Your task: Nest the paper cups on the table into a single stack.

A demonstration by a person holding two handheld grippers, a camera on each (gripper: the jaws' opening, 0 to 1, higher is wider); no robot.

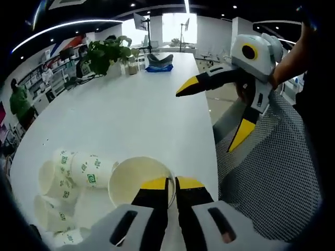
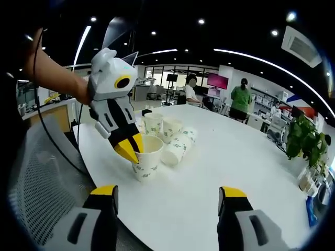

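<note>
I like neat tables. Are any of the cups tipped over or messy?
Yes. Behind the upright cup that the left gripper pinches by its rim, another paper cup lies on its side on the white table, and more cups stand loose, not yet stacked. Nothing looks spilled or torn.

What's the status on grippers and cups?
Left gripper shut on the rim of an upright paper cup. Right gripper open, empty, apart. Loose cups clustered behind. Nothing blocking.
</note>
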